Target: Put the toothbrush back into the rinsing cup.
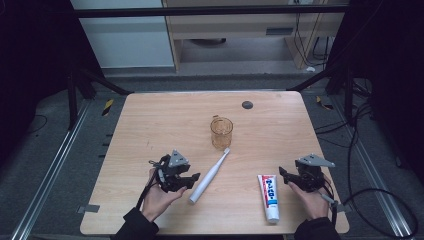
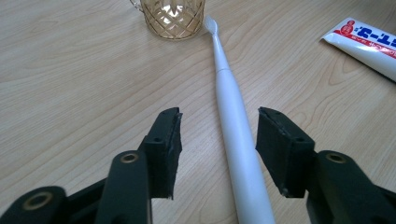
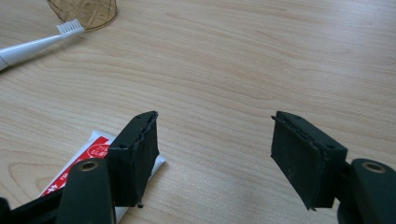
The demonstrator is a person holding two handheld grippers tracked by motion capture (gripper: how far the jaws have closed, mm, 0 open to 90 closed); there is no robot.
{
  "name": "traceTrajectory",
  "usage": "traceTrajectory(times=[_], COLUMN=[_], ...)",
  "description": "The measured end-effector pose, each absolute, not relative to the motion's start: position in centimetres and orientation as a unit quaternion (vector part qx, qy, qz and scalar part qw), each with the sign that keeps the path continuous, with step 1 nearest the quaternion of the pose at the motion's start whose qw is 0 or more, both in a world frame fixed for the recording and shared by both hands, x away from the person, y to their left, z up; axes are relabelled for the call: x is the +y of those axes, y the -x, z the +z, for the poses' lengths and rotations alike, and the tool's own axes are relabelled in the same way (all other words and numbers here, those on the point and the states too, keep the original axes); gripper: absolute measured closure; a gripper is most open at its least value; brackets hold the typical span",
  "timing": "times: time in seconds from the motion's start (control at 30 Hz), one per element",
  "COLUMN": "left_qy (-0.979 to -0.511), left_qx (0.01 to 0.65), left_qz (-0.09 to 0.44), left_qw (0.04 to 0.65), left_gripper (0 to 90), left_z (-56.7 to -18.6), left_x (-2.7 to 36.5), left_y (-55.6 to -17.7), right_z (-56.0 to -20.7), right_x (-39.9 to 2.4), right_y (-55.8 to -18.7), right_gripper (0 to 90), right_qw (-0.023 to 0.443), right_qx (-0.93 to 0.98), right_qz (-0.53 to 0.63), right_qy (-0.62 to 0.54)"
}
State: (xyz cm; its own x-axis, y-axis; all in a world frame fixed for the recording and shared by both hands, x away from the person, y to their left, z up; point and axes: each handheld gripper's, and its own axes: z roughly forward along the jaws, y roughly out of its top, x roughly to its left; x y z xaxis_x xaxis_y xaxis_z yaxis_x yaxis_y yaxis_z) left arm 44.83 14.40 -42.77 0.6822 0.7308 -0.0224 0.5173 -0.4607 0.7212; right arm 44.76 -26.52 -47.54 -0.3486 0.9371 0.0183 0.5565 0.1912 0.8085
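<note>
While the left gripper (image 2: 218, 133) is held wide open and empty, the electric toothbrush (image 2: 236, 140) is laid lengthwise between its jaws, head towards the amber glass mug (image 2: 173, 17).

Your left gripper (image 1: 192, 178) sits just beside the white toothbrush (image 1: 210, 175), whose head meets the amber cup (image 1: 221, 133). Your right gripper (image 1: 283, 174) hovers near the toothpaste tube (image 1: 269, 197), jaws apart.
</note>
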Motion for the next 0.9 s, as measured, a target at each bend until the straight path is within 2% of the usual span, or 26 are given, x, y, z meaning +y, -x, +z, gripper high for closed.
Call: traceTrajectory(times=[0.2,0.47,0.77,0.9], left_qy=[-0.851,-0.857,-0.865,-0.871], left_qx=[0.371,0.369,0.370,0.369], left_qz=[0.135,0.135,0.123,0.114], left_qw=[0.347,0.333,0.316,0.303], left_gripper=[42.9,42.0,44.2,47.8], left_z=[-42.6,-42.8,-43.4,-43.7], left_x=[13.3,11.7,9.9,9.3], left_y=[-45.3,-46.0,-47.7,-48.5], right_z=[-47.5,-47.6,-47.7,-47.8], right_x=[-26.5,-26.6,-26.6,-26.6], right_y=[-44.8,-44.8,-44.9,-44.9], right_gripper=[31.5,31.6,31.7,31.8], right_qw=[0.253,0.250,0.247,0.246], right_qx=[0.730,0.731,0.733,0.736], right_qz=[0.374,0.371,0.370,0.367], right_qy=[-0.513,-0.515,-0.515,-0.513])
